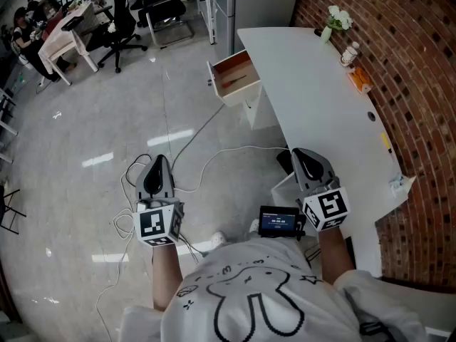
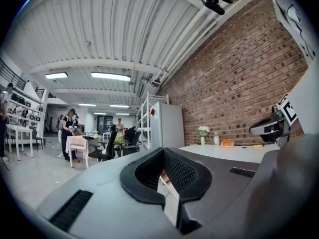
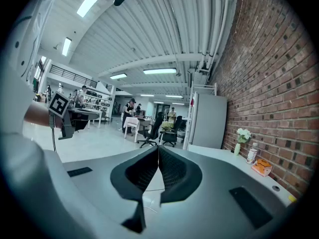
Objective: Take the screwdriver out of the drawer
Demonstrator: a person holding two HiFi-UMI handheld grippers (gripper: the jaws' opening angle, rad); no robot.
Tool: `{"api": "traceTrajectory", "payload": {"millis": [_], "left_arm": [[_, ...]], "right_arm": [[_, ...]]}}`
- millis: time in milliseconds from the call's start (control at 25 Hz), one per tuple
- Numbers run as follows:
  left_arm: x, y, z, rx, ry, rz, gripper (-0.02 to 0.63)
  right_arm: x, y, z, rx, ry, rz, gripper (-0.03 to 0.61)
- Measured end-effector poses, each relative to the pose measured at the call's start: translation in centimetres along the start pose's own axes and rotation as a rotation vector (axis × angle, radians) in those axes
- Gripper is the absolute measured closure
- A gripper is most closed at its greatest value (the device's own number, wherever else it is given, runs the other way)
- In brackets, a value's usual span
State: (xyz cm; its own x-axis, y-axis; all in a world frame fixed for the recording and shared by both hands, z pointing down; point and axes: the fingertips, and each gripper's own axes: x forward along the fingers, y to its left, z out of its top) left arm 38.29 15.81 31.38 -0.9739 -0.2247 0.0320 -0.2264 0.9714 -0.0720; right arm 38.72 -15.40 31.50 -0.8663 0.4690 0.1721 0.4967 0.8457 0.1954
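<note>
The open drawer [image 1: 216,83] in the table [image 1: 313,98] lies well ahead of your left gripper [image 1: 158,161] and right gripper [image 1: 302,155]; both jaws are pressed together, empty.

Long white desk [image 1: 313,98] runs along red brick wall [image 1: 406,55]. At desk's far end: white flowers in pale vase [image 1: 333,21], small white bottle [image 1: 349,53], flat orange packet [image 1: 360,79]. Thin white cable [image 1: 214,155] loops left of desk. Black wheeled office chair [image 1: 121,23] well beyond desk.

the right gripper [image 3: 157,151], jaws closed together and empty, faces a white table [image 3: 215,154] along the brick wall [image 3: 269,83].
</note>
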Motion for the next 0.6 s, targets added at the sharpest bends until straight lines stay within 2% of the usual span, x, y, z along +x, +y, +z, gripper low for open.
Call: {"api": "traceTrajectory", "payload": {"millis": [280,600], "left_arm": [[-0.5,2.0,-0.4,0.017,0.004,-0.024,0.601],[0.5,4.9,-0.5,0.052,0.023,-0.073,0.601]], "right_arm": [[1.1,3.0,0.8,0.007,0.004,0.001,0.558],[4.4,6.4,2.3,0.012,0.010,-0.037,0.558]]}}
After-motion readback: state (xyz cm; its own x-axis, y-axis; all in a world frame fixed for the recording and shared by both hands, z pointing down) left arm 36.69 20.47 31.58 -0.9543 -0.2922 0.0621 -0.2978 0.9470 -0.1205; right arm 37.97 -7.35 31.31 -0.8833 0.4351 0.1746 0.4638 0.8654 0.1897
